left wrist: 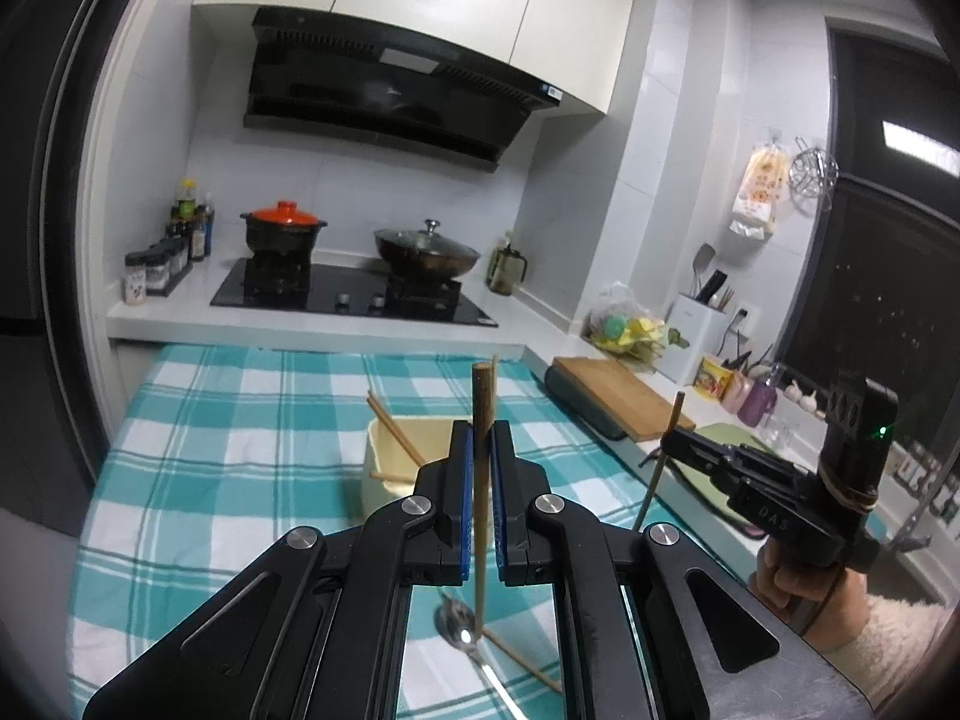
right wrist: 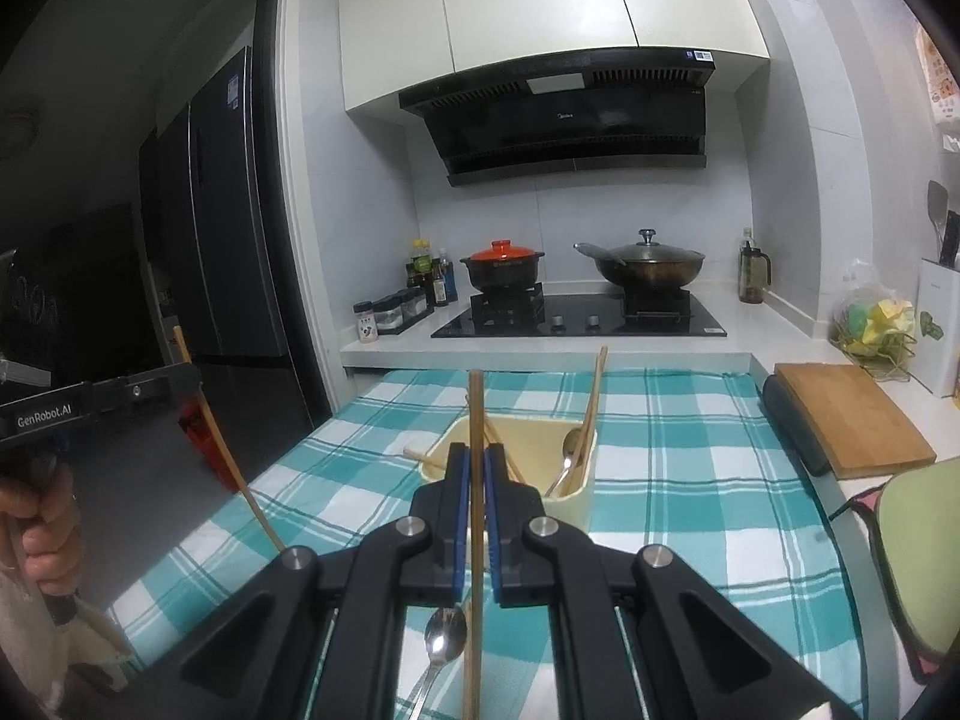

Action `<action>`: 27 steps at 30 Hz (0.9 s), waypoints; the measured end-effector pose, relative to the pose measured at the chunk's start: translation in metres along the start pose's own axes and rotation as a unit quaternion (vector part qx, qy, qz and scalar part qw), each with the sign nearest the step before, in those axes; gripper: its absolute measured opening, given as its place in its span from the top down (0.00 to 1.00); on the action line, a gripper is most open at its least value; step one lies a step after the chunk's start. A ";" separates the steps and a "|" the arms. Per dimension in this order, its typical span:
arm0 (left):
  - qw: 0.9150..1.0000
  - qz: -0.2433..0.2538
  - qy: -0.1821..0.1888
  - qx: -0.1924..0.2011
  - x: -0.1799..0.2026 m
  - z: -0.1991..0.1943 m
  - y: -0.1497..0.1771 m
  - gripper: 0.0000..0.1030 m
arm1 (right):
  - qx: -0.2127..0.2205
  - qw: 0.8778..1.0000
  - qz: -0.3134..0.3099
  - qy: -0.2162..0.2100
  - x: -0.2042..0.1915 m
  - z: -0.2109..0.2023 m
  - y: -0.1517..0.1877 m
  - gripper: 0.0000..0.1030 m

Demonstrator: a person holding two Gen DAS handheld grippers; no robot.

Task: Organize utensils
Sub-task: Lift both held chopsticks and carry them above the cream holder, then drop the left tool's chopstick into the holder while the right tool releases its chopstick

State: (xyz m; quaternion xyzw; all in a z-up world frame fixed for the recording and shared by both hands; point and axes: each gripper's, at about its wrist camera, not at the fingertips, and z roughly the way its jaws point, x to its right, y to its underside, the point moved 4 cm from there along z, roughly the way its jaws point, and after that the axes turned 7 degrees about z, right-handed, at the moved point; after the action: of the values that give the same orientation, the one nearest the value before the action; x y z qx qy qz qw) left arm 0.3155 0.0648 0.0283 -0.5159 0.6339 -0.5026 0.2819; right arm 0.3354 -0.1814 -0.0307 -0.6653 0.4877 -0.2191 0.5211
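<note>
My left gripper (left wrist: 481, 429) is shut on a wooden chopstick (left wrist: 480, 390) that stands nearly upright between the blue pads. My right gripper (right wrist: 477, 450) is shut on another upright chopstick (right wrist: 476, 402). Both hover over the teal checked cloth (right wrist: 690, 480), short of a cream utensil holder (right wrist: 573, 507) with chopsticks and a spoon inside. The holder (left wrist: 384, 480) also shows in the left wrist view. A metal spoon (right wrist: 444, 642) lies on the cloth below the grippers, beside a loose chopstick (left wrist: 522, 660). Each gripper appears in the other's view: the right gripper (left wrist: 672, 438), the left gripper (right wrist: 180, 384).
Behind the cloth is a black hob (right wrist: 576, 315) with an orange-lidded pot (right wrist: 503, 267) and a lidded wok (right wrist: 648, 267). A wooden cutting board (right wrist: 852, 420) lies to the right, spice jars (right wrist: 390, 315) to the left. A dark fridge (right wrist: 228, 270) stands far left.
</note>
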 end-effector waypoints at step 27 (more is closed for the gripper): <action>0.993 -0.004 -0.039 -0.110 -0.044 0.217 0.001 0.96 | -0.067 0.997 -0.019 -0.013 0.041 0.207 -0.052 0.95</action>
State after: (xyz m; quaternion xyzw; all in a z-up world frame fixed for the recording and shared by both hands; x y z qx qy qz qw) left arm 0.5192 0.0305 -0.0522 -0.5653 0.6718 -0.4106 0.2463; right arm 0.5405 -0.1196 -0.0667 -0.7106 0.4818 -0.1876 0.4772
